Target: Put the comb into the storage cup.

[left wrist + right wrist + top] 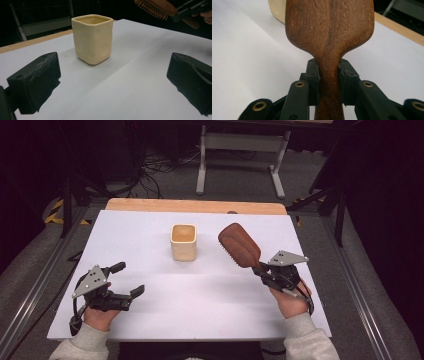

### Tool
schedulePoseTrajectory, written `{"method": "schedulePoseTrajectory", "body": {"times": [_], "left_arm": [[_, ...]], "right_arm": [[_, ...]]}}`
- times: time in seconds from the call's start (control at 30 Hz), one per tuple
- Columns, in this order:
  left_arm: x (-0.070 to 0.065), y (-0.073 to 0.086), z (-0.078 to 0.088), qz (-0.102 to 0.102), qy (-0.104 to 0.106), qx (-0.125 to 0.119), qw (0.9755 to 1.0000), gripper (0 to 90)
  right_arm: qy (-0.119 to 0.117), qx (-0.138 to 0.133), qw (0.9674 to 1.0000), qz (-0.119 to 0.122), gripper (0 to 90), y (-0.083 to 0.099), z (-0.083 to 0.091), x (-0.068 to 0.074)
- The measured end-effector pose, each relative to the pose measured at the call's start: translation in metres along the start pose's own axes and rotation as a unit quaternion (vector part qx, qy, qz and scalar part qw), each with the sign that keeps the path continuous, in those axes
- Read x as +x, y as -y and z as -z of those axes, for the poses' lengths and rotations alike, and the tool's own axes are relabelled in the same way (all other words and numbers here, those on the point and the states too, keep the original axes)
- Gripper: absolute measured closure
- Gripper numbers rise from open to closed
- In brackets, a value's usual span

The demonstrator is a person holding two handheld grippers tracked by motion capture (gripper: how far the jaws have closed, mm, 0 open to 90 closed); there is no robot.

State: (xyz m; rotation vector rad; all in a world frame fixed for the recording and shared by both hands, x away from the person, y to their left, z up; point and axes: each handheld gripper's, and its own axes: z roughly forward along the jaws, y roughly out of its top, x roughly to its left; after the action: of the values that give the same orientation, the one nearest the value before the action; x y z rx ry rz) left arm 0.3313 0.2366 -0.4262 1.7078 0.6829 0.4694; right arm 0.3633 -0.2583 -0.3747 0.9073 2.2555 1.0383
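A brown wooden hairbrush (239,245) hangs above the white table, its back up and bristles facing down-left. My right gripper (261,269) is shut on its handle; in the right gripper view the two jaws clamp the narrow neck of the hairbrush (329,37) from both sides. A cream square cup (183,241) stands upright at the table's middle, left of the brush head. My left gripper (129,279) rests at the near left, open and holding nothing. In the left gripper view the cup (92,37) stands ahead between the wide-set jaws, and the brush (155,7) shows at the top right.
The white table top (150,310) ends in a wooden strip (195,206) at the far side. Beyond it stand a grey metal frame (240,155) and floor cables. Metal rails run along both sides of the table.
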Motion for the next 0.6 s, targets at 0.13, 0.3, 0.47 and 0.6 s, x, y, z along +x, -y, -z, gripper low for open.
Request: {"method": "schedulePoseTrajectory", "body": {"times": [0.13, 0.3, 0.47, 0.6], "left_arm": [[0.000, -0.001, -0.001, 0.005, 0.011, 0.003, 0.9999, 0.1], [0.000, -0.004, -0.003, 0.010, 0.025, 0.002, 0.9996, 0.1], [-0.001, -0.008, -0.003, 0.010, 0.033, -0.004, 0.9994, 0.1], [-0.002, -0.012, -0.006, 0.006, 0.037, -0.002, 0.9993, 0.2]], "right_arm": [[-0.009, -0.025, 0.9995, 0.014, 72.7, -0.003, 0.002, 0.006], [-0.029, -0.059, 0.9975, 0.026, 72.7, -0.009, 0.003, 0.014], [-0.052, -0.086, 0.9943, 0.038, 72.7, -0.015, 0.001, 0.023], [-0.062, -0.107, 0.9914, 0.044, 72.7, -0.022, -0.002, 0.031]]}}
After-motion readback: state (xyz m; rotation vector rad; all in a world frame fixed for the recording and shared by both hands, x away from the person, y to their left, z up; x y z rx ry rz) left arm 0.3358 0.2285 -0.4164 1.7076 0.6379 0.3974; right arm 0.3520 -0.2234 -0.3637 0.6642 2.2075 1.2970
